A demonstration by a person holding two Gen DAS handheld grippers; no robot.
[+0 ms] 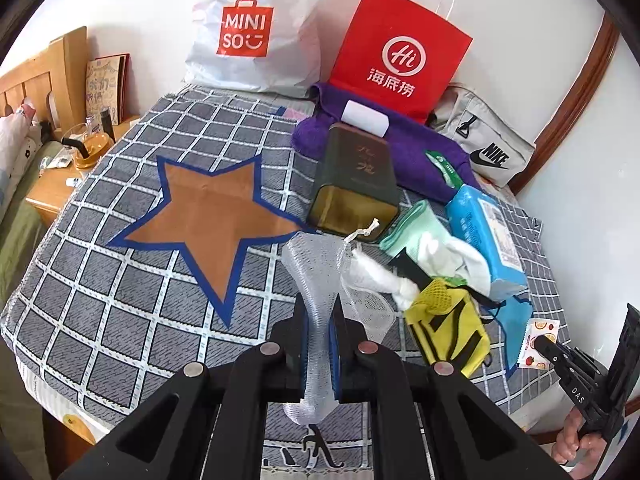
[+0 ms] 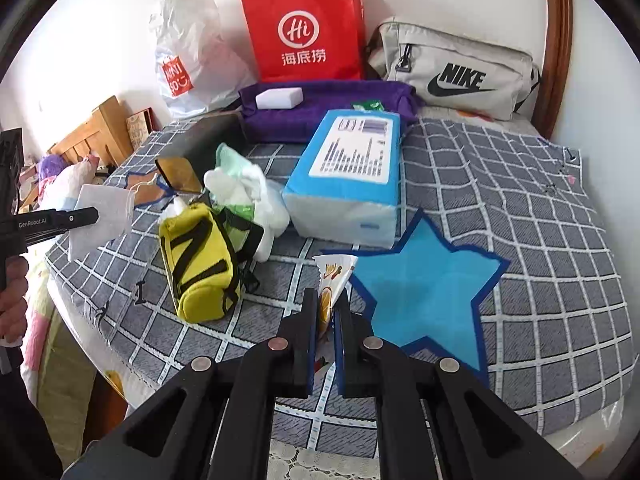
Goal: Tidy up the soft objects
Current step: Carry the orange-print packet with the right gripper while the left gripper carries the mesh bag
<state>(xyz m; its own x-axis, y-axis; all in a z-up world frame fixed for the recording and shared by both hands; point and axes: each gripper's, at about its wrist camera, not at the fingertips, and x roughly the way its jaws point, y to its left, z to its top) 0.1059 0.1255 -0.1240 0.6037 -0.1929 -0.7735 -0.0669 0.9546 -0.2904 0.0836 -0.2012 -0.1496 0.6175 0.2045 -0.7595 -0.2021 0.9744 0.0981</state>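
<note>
My left gripper (image 1: 319,312) is shut on a white mesh pouch (image 1: 316,264), held above the grey checked cloth beside the brown star patch (image 1: 212,208). It also shows in the right wrist view (image 2: 102,216). My right gripper (image 2: 327,300) is shut on a small fruit-printed packet (image 2: 334,276), next to the blue star patch (image 2: 428,288). Between them lie a yellow pouch (image 2: 200,264), white and green cloths (image 2: 240,188), a blue tissue pack (image 2: 348,176) and a purple towel (image 2: 320,108) with a white sponge (image 2: 279,98) on it.
A dark green tin (image 1: 356,184) lies on its side. A red paper bag (image 1: 400,52), a white Miniso bag (image 1: 248,28) and a grey Nike bag (image 2: 456,72) stand along the wall. A wooden nightstand (image 1: 60,184) is at the left.
</note>
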